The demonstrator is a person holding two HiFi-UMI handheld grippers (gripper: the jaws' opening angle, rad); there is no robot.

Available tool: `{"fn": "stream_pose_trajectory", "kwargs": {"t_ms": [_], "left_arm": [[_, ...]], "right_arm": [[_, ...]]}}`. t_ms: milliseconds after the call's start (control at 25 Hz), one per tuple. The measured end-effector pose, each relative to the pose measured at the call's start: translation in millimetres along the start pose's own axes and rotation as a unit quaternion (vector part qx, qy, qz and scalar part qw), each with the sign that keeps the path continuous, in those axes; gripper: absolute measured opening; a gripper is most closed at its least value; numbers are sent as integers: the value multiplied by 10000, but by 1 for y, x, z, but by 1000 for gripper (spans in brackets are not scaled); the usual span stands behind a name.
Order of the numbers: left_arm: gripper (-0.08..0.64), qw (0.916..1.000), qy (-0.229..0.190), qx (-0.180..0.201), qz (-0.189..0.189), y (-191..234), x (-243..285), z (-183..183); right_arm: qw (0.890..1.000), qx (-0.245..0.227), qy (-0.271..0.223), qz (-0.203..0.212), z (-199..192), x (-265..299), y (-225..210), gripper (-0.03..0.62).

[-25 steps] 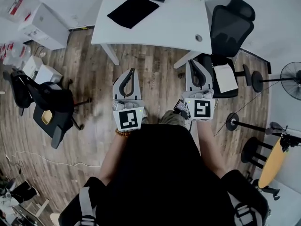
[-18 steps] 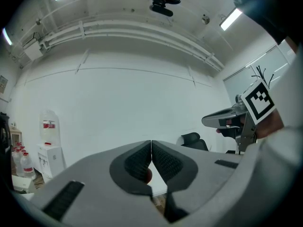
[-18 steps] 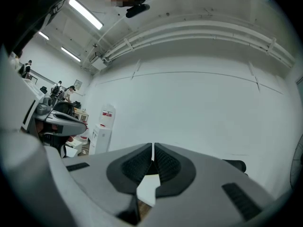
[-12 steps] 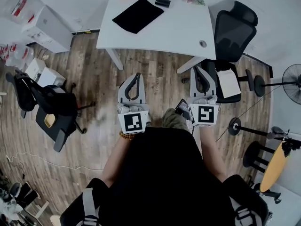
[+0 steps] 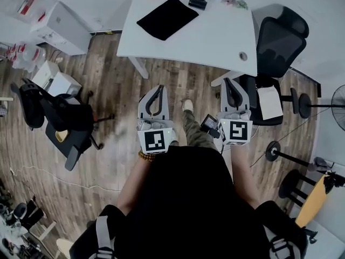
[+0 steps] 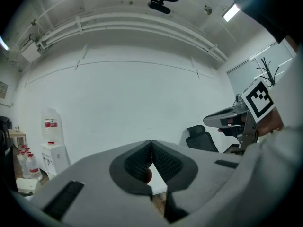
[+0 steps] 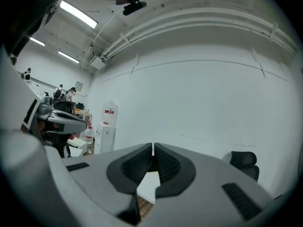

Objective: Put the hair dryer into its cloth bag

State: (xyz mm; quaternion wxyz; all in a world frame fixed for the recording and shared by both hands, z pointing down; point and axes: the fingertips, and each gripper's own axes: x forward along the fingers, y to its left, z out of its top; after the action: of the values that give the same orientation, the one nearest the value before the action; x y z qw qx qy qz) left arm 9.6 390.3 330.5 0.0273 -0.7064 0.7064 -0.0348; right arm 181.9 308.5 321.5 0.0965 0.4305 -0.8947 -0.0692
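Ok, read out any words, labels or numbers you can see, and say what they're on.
Nothing is legible.
Red label on the water dispenser: too blurred to read.
Red print on the corner box: too small.
Cubes on the left tool and right tool: square marker patterns, no letters.

I see my right hand-held gripper [image 7: 152, 150] with jaws pressed together, facing a white wall [image 7: 189, 103]; a water dispenser [image 7: 107, 129] stands left, an office chair [image 7: 245, 161] right

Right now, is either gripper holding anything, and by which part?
Nothing is held. The left gripper and right gripper both show jaws closed on each other, nothing between them.
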Motion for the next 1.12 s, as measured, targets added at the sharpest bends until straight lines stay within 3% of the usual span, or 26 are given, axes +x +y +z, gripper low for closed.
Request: {"fn": "stream_pose_trajectory", "kwargs": {"t_ms": [200, 600, 880, 1120], "left_arm": [[25, 9993, 268, 206, 186, 10, 36, -9], [25, 9946, 899, 482, 216, 9, 124, -30], [25, 9923, 1094, 536, 226, -5, 181, -30], [26, 9918, 1168, 489, 140, -12, 224, -36]], "right_arm": [[9996, 198, -26, 215, -7, 45, -18, 32], [9970, 391, -15, 666, -22, 132, -65, 32], [9938, 562, 4, 960, -36, 177, -102, 32], [9911, 536, -50, 1219, -48, 203, -108, 32]]}}
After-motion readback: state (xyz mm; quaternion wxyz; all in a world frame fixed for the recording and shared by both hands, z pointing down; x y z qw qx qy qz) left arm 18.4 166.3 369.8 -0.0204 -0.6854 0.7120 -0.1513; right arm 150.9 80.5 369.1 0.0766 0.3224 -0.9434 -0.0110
